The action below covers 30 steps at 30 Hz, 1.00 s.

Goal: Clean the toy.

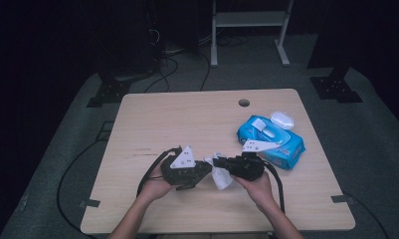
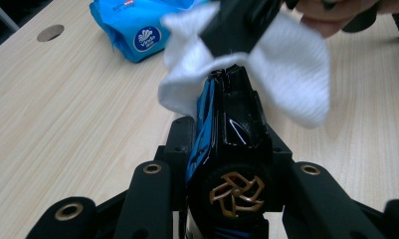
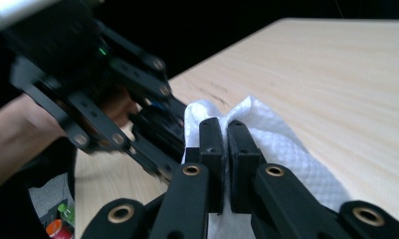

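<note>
1. Bench (image 1: 152, 124): light wood top with a round cable hole (image 1: 244, 103) near the far edge. Dark floor around it.
2. Blue pack of wipes (image 1: 281, 144): lies flat on the bench's right half, white flap on top. A small white case (image 1: 281, 119) sits just beyond it, touching or nearly so. In the left gripper view the pack (image 2: 137, 30) lies behind the tools.
3. Left tool (image 1: 205, 168): held low over the near middle of the bench, pointing toward the right tool. Jaws narrow, clamped on a dark object with a blue edge (image 2: 222, 114); its top end meets the wipe. What the object is I cannot tell.
4. Right tool (image 1: 218, 162): faces the left tool, tips just beside it. Jaws pinched together on the white wipe (image 3: 256, 144), which is folded over the tips.
5. White wipe (image 1: 221, 175): hangs between the two tools, close above the bench; whether its lower edge touches the wood I cannot tell. It spreads to both sides of the right tool's jaws in the left gripper view (image 2: 296, 74).
</note>
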Each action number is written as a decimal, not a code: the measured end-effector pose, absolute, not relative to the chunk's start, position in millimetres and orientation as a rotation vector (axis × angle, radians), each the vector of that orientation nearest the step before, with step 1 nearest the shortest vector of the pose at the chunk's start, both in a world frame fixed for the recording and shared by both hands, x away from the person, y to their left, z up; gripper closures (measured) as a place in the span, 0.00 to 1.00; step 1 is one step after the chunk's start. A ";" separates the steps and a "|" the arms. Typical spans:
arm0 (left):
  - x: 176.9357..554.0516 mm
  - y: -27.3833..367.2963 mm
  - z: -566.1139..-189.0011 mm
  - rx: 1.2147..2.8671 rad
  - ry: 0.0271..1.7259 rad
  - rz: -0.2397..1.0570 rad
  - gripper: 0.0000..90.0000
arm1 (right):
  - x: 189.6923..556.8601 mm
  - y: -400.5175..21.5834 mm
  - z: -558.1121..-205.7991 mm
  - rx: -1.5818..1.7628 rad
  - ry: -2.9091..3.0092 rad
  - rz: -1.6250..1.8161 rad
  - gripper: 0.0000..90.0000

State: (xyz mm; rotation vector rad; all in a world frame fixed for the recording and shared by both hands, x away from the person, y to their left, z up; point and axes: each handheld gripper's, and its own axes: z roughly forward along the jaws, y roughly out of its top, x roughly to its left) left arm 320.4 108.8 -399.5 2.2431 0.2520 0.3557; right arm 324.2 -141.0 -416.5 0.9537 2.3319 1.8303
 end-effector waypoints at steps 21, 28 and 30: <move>318.8 106.2 -401.1 2.256 0.237 0.361 0.74 | 326.4 -139.8 -422.0 0.945 2.358 1.820 0.96; 319.6 105.6 -401.0 2.249 0.236 0.352 0.74 | 319.6 -136.3 -407.3 0.873 2.329 1.837 0.96; 319.1 105.4 -401.2 2.247 0.236 0.352 0.74 | 319.3 -135.3 -406.7 0.864 2.334 1.826 0.96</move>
